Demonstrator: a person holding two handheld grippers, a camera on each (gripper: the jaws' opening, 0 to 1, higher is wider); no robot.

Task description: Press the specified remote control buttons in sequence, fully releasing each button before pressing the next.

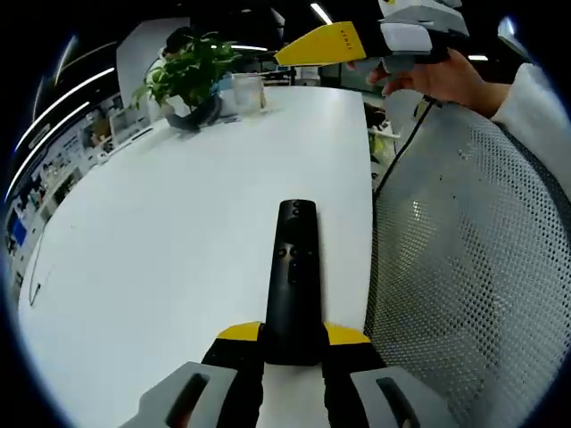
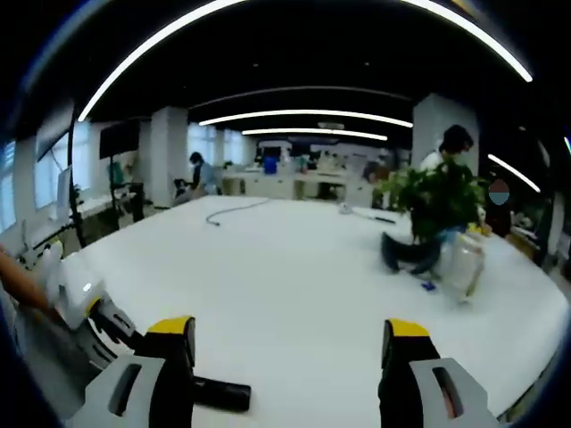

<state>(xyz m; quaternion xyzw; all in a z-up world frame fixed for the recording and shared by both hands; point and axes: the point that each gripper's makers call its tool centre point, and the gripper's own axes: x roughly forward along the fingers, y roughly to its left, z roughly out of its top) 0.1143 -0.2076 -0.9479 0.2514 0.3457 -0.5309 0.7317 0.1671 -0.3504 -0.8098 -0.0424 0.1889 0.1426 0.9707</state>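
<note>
A slim black remote [image 1: 294,276] lies lengthwise on the white table [image 1: 161,232], its near end clamped between the yellow tips of my left gripper [image 1: 293,337]. Its buttons face up. My right gripper, held by a hand [image 1: 451,78], hovers high at the far right with one yellow finger [image 1: 321,45] pointing left, well clear of the remote. In the right gripper view my right gripper [image 2: 288,337] stands open over the bare table top [image 2: 294,276]. The remote's far end [image 2: 221,393] shows low at the left, with the left gripper [image 2: 105,323] behind it.
A potted plant [image 1: 192,76] [image 2: 433,201] and a clear plastic container [image 1: 245,91] [image 2: 464,263] stand at the table's far end. A grey mesh chair back [image 1: 473,276] hugs the table's right edge. A cable [image 2: 234,209] lies far off on the table. People sit in the background.
</note>
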